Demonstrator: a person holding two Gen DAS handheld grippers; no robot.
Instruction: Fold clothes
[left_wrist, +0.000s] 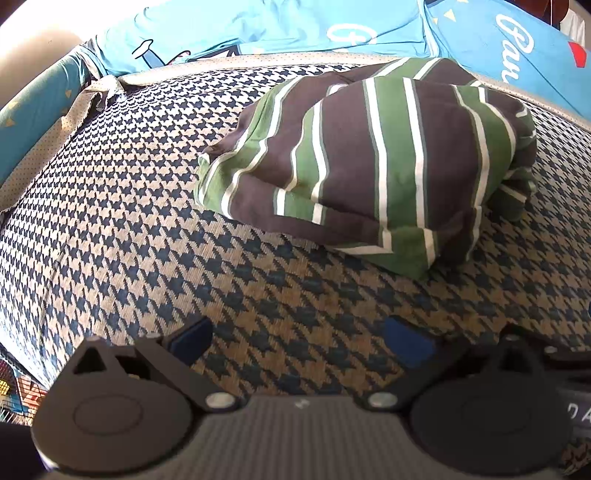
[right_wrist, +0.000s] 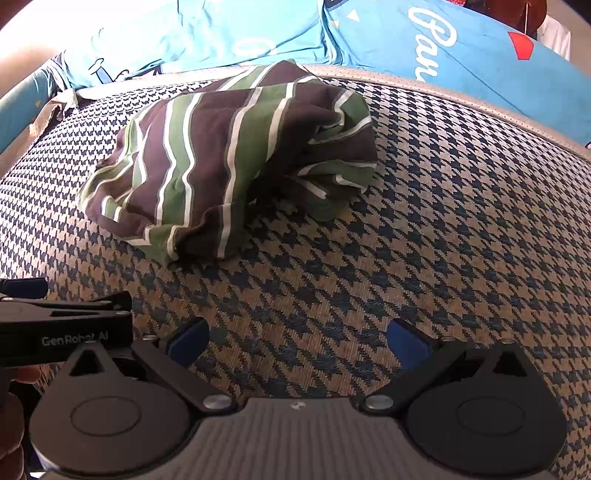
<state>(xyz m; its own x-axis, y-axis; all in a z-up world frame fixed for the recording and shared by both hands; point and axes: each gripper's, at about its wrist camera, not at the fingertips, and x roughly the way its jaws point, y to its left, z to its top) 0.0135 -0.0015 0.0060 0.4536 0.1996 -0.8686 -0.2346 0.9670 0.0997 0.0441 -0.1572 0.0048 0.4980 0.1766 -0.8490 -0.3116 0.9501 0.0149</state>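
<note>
lying folded into a thick bundle, the striped garment (left_wrist: 373, 162) rests on the houndstooth cover (left_wrist: 129, 229), its bands running brown, green and white. from the left wrist view it sits at about one o'clock, well apart from the left gripper (left_wrist: 295, 341), whose blue-padded fingers (left_wrist: 406, 345) are spread wide with only patterned fabric showing between them; nothing is held. from the right wrist view the same bundle (right_wrist: 229, 158) lies toward eleven o'clock, its near edge rumpled and a loose green fold spilling out at its right side. the right gripper (right_wrist: 297, 339) also has its fingers (right_wrist: 188, 339) parted wide and empty, hovering over bare houndstooth, apart from the garment. at nine o'clock in that view the black body of the other gripper (right_wrist: 66, 326) pokes in, lettered "genrobot ai", with part of a hand (right_wrist: 14, 413) just below it at the frame edge. along the far side, at twelve o'clock in both views, light blue printed cloth (left_wrist: 280, 26) lies beyond a pale dotted border strip (left_wrist: 295, 59) of the cover. a teal patterned edge (left_wrist: 33, 110) rises at ten o'clock in the left view.
</note>
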